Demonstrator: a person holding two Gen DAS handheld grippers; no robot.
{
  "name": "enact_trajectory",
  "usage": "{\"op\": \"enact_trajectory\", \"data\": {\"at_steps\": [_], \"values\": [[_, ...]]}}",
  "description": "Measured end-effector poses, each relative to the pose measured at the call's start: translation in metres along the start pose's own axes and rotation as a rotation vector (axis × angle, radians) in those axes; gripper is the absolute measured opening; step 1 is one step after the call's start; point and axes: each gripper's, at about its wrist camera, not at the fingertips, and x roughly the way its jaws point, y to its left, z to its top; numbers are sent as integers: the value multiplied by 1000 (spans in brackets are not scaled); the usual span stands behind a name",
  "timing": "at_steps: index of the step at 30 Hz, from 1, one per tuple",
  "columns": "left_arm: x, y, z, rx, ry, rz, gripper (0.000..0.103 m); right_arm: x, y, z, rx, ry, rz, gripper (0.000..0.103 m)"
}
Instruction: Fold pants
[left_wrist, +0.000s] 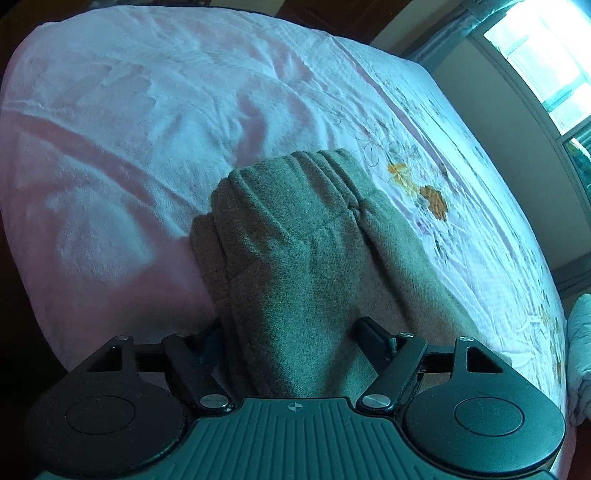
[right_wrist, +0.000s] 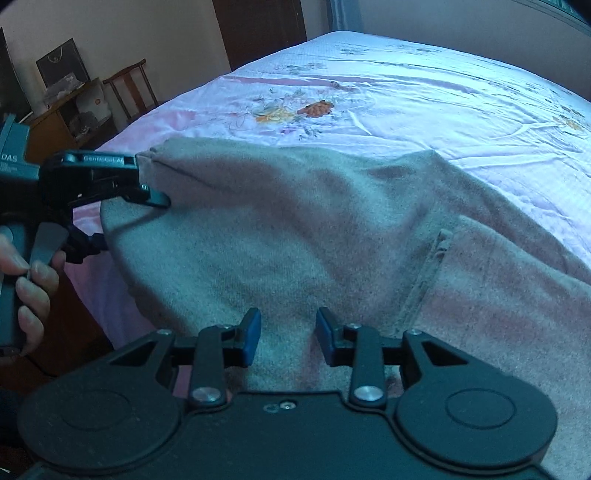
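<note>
Right, pants (right_wrist: 295, 240) are grey fleece, lying on the bed (right_wrist: 406, 92) near its front edge, bunched & lifted at one end.

Left claw (left_wrist: 291, 332): fabric runs up between its fingers, a thick wad filling the gap. From the right wrist cam, same left claw (right_wrist: 147, 181) is seen side-on w/ jaws clamped on the pants' corner, cloth pulled up into a ridge there. Person's hand (right_wrist: 26, 280) wraps the handle, fingers on the trigger.

Right claw (right_wrist: 288, 339): blue pads (right_wrist: 251, 339) apart, w/ a clear gap between them, hovering over the grey cloth – nothing gripped; can't tell if the tips touch the fabric.

Left cam: elastic waistband (left_wrist: 295, 170) ribbing at the far end of the raised fold, pointing away across the bed. Right cam: a pocket seam (right_wrist: 428, 266) runs down the fabric just right of the open claw; the rest of the garment trails off to the right.

Bedsheet is pale pink, wrinkled, w/ an orange flower print (right_wrist: 314, 107) beyond the pants. Window (left_wrist: 546, 66) bright at the far right, left cam. Wooden chair (right_wrist: 129, 88) & a cluttered desk (right_wrist: 66, 118) stand against the wall past the bed's left side.
</note>
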Motion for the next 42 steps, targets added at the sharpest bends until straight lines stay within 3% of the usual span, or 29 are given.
{"op": "enact_trajectory", "data": {"at_steps": [1,9,17,30,35,37,39,42], "values": [[0,-2,0,7,-5,5,74,0,0,0,-3,0,-1,27],[-6,5,-3,-11,-27,-26,43,1,1,-2,-3,2,2,29],[-20,8,-4,-22,-54,-93,27,0,3,-5,-10,2,15,31],[-14,24,-8,-147,-42,-113,30,1,-3,-4,18,0,45,32],[-18,27,-14,-190,-68,-147,25,0,-3,-5,23,-1,46,32],[-27,18,-18,-128,-104,-131,22,0,-4,-5,28,-2,48,31],[-40,-7,-24,18,-166,-112,20,-1,-4,-5,34,-6,48,31],[-57,-41,-30,176,-217,-150,20,-4,-3,-7,36,-13,43,31]]}}
